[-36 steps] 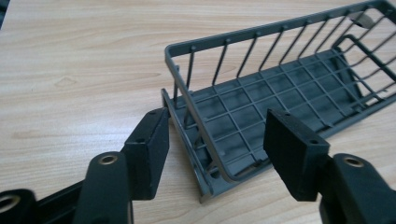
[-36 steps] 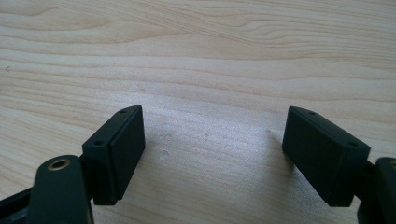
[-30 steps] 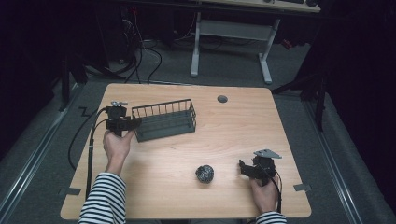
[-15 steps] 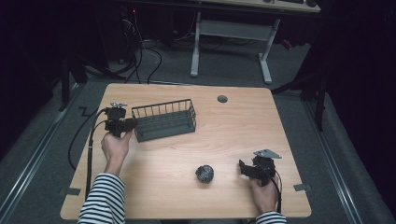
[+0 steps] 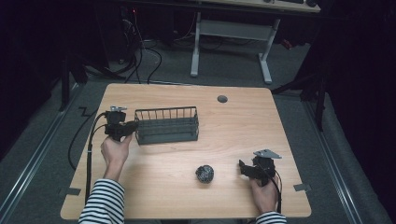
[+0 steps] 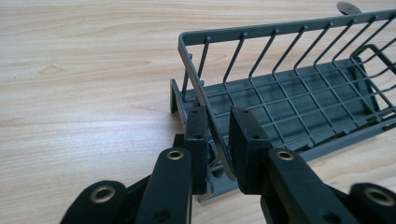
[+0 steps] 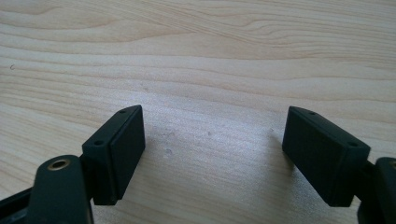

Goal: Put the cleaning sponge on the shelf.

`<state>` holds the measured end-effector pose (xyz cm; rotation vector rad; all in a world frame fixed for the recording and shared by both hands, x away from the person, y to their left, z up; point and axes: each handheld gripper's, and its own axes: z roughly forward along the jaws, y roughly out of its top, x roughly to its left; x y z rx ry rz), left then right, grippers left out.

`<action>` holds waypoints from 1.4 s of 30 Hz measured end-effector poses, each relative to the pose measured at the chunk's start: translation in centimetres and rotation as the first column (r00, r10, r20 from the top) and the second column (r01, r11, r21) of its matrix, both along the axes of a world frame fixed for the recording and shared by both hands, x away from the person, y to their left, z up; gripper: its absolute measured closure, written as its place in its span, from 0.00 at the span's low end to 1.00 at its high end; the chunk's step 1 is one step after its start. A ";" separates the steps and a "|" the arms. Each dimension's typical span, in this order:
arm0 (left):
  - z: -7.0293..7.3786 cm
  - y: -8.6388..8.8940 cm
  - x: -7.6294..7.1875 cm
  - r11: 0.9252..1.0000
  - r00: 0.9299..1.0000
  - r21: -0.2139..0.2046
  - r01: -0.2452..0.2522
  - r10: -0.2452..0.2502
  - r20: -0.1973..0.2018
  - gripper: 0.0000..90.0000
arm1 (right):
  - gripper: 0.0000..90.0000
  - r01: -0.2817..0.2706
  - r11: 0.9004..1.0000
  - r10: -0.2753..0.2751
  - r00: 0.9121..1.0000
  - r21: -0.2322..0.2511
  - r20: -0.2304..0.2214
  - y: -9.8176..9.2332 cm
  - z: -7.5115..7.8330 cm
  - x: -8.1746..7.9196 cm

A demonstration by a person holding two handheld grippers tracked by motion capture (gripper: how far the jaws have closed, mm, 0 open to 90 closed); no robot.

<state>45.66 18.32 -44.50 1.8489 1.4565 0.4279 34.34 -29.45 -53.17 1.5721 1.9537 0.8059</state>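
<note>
The wire basket (image 5: pixel 166 124) sits on the left half of the table (image 5: pixel 243 130), its long side running across in front of me, and I have it by its near-left end. In my left gripper view the basket's (image 6: pixel 299 88) thin rim wire runs down between the two pads (image 6: pixel 246 140), and my left gripper (image 6: pixel 218 140) has just been closing and is now clamped on that end wire. From above, the left gripper (image 5: pixel 122 129) sits just at the basket's left end with my left hand (image 5: pixel 114 151) behind it.

I judge the basket light and stiff: thin metal rods, open mesh floor, nothing in it that I can see. It should slide or lift easily, but a grip on one end wire gives a long lever, so the far end may swing or droop. The coated wire looks smooth, so it could slip or pivot between flat pads. Holding where the rim meets an upright, as I seem to be, should stop it sliding along the pads.

A small dark ball (image 5: pixel 204 173) lies on the wood near the front edge, well apart from the basket. My right gripper (image 5: pixel 243 168) rests near the ball on its right, not touching it; in its own view the right gripper (image 7: pixel 212 154) stands wide apart over bare wood. A round grey cap (image 5: pixel 222 99) is set in the tabletop farther back.
</note>
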 end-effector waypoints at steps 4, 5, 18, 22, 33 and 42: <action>-0.1 0.0 -0.9 1.000 1.000 -0.007 0.009 -0.009 0.008 0.86 | 0.24 0.000 1.000 0.000 1.000 0.000 0.000 0.0 0.0 0.0; -0.1 -0.1 -1.1 1.000 1.000 -0.005 0.011 -0.011 0.007 0.86 | 0.24 0.000 1.000 0.000 1.000 0.000 0.000 0.0 0.0 0.0; 0.0 -1.0 -3.2 0.999 0.999 0.001 0.037 -0.037 0.014 0.85 | 0.24 0.000 1.000 0.000 1.000 0.000 0.000 0.0 0.0 0.0; 0.0 -0.9 -3.5 0.999 0.999 -0.013 0.047 -0.047 0.020 0.80 | 0.24 0.000 1.000 0.000 1.000 0.000 0.000 0.0 0.0 0.0; 1.5 0.6 -4.8 0.996 0.996 -0.075 0.051 -0.045 0.078 0.48 | 0.24 0.000 1.000 0.000 1.000 0.000 0.000 0.0 0.0 0.0; 1.3 2.4 -7.0 0.996 0.991 -0.072 0.056 -0.046 0.127 0.43 | 0.24 0.001 1.000 -0.001 1.000 0.000 0.000 0.0 0.0 0.0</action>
